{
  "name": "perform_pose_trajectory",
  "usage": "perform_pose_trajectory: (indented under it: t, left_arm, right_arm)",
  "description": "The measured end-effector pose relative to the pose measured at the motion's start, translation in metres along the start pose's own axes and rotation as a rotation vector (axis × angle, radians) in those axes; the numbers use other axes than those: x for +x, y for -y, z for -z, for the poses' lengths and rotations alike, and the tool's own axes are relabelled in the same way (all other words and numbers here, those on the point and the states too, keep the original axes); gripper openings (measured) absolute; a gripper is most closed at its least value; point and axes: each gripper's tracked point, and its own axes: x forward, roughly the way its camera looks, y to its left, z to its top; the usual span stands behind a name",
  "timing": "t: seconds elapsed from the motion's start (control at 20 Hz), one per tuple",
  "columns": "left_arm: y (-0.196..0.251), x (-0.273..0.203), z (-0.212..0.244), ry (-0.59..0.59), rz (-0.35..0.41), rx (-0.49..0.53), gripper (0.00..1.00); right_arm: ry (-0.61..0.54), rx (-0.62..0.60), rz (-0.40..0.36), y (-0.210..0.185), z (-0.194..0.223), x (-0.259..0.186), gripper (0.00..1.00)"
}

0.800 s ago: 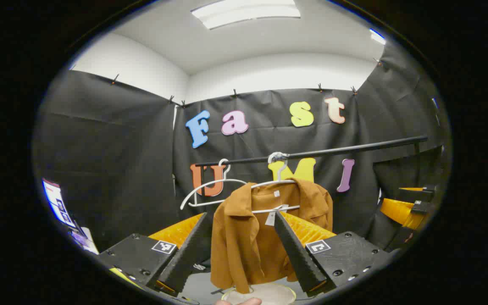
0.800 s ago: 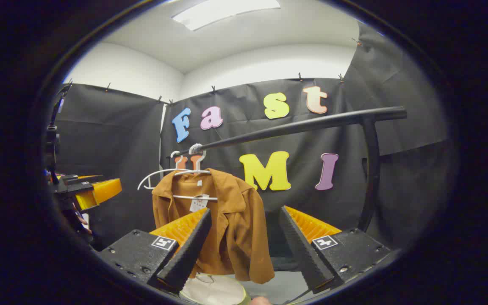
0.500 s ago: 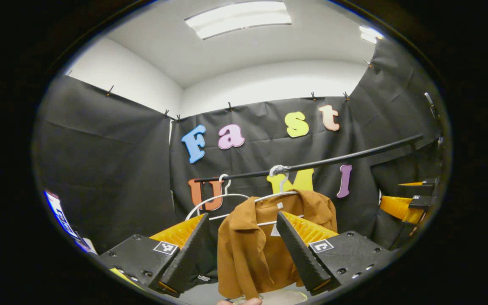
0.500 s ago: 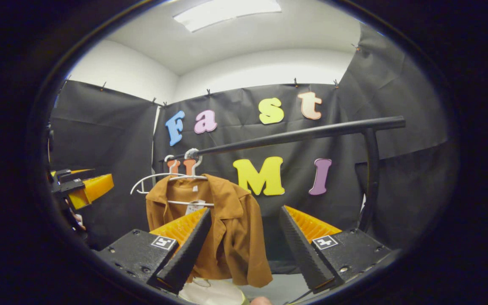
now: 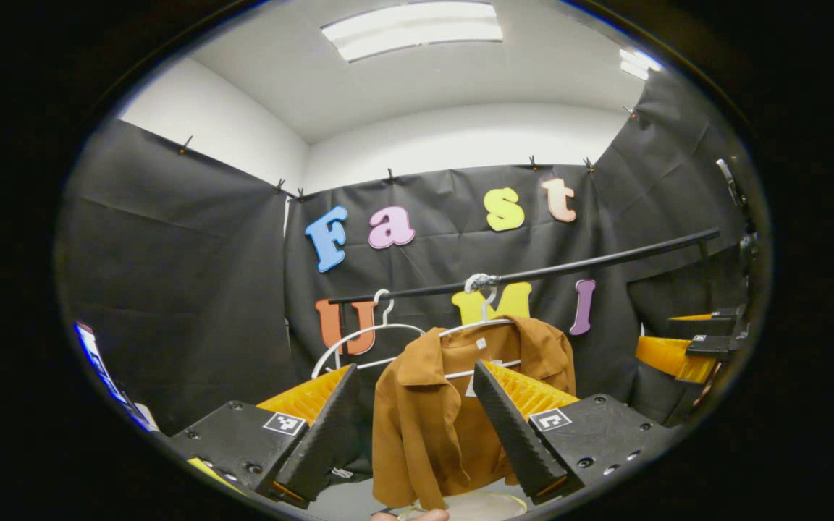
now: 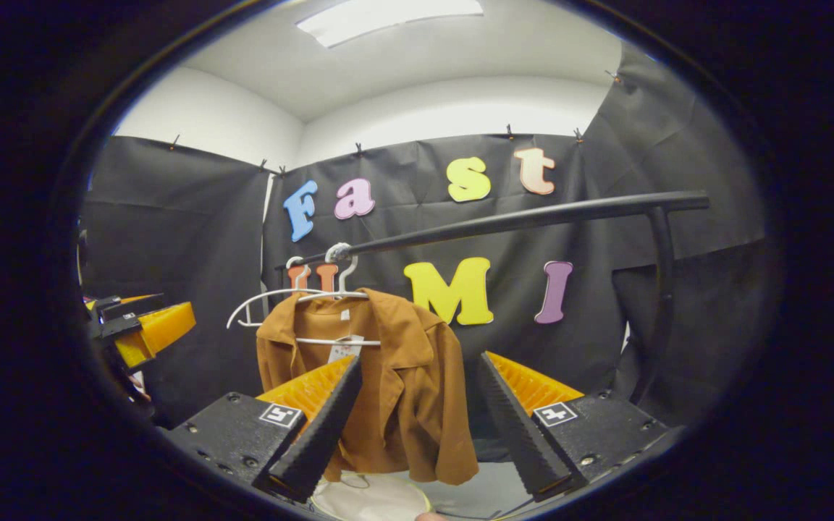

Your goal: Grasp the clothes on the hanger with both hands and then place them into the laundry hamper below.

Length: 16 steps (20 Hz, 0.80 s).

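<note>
While the shirt [image 5: 453, 405] hangs on its hanger [image 5: 486, 329], both my grippers wait in front of it with fingers wide apart, holding nothing.

The shirt hangs from the rail [image 6: 533, 215], and the hamper [image 6: 373, 499] sits right under it, low and near. An empty hanger [image 5: 359, 340] hangs to the left. My left gripper [image 5: 417, 427] faces the shirt's middle; my right gripper [image 6: 417, 427] faces its right side. I think I should go up to the shoulders, pinch one each side, then lift the shirt off. Since half a second ago, my right gripper has tipped down a little, so the shirt looks higher.
</note>
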Motion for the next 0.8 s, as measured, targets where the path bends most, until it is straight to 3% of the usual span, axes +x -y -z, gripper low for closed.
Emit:
perform_pose_trajectory:
  t: [0.5,0.6,0.65,0.8]
  left_arm:
    - [0.020,0.021,0.048,-0.107,0.048,-0.096,0.96]
    - [0.028,0.031,0.057,-0.109,0.063,-0.109,0.97]
    - [0.033,0.037,0.063,-0.118,0.068,-0.106,0.99]
    - [0.040,0.052,0.078,-0.144,0.081,-0.102,1.00]
  right_arm:
    - [-0.155,0.075,-0.031,-0.011,0.063,0.053,0.97]
    - [-0.176,0.099,-0.067,-0.019,0.073,0.064,0.95]
    - [-0.177,0.111,-0.093,-0.025,0.075,0.070,0.89]
    - [-0.176,0.151,-0.170,-0.045,0.079,0.090,0.91]
